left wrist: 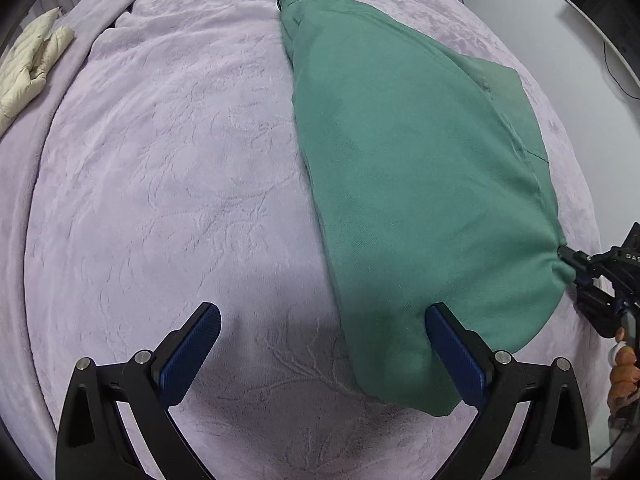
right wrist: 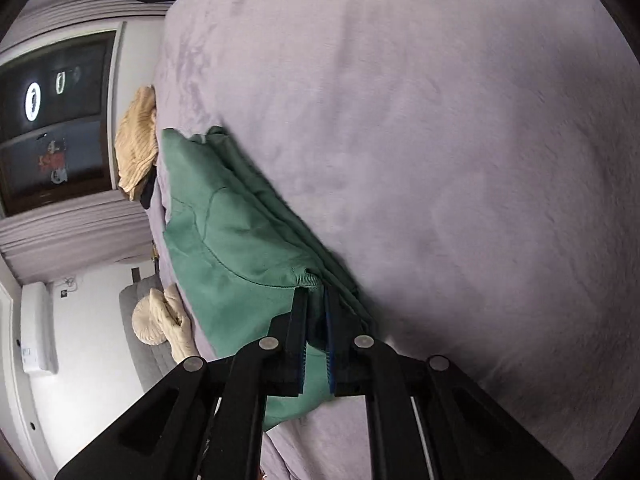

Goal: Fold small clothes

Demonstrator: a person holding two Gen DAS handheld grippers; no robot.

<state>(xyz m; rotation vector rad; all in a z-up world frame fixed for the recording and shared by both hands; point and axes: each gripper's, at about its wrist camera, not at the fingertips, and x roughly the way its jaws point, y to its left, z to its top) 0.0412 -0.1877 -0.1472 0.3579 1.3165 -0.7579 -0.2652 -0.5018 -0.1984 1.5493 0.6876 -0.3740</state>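
- On the bed, a pale lilac plush blanket (left wrist: 180,168) with a faint branch pattern covers the whole surface under both tools.
- At the far left edge of the bed, seen from the left wrist, lies a cream quilted padded garment (left wrist: 28,68), well apart from the work.
- From the right wrist view, a yellow-beige ribbed knitted cloth (right wrist: 136,144) sits at the bed's edge just beside the green garment, and a cream knitted piece (right wrist: 164,316) lies lower down, beside a dark window (right wrist: 52,120) and a white wall.
- Nothing stands between the tools and the green garment.
- The left tool (left wrist: 322,354) is wide open and holds nothing; its right blue pad overlaps the near edge of the green cloth, its left pad is over bare blanket.
- The right tool (right wrist: 316,308) is nearly closed, and its pads pinch a bunched corner of the cloth, close to a ribbed hem.
- A person's hand (left wrist: 624,364) holds the right tool at the right border.
- The green cotton sweatshirt (left wrist: 400,152) lies folded lengthwise on the blanket, running from the far side toward the tools, with its near right corner gathered in the right tool.
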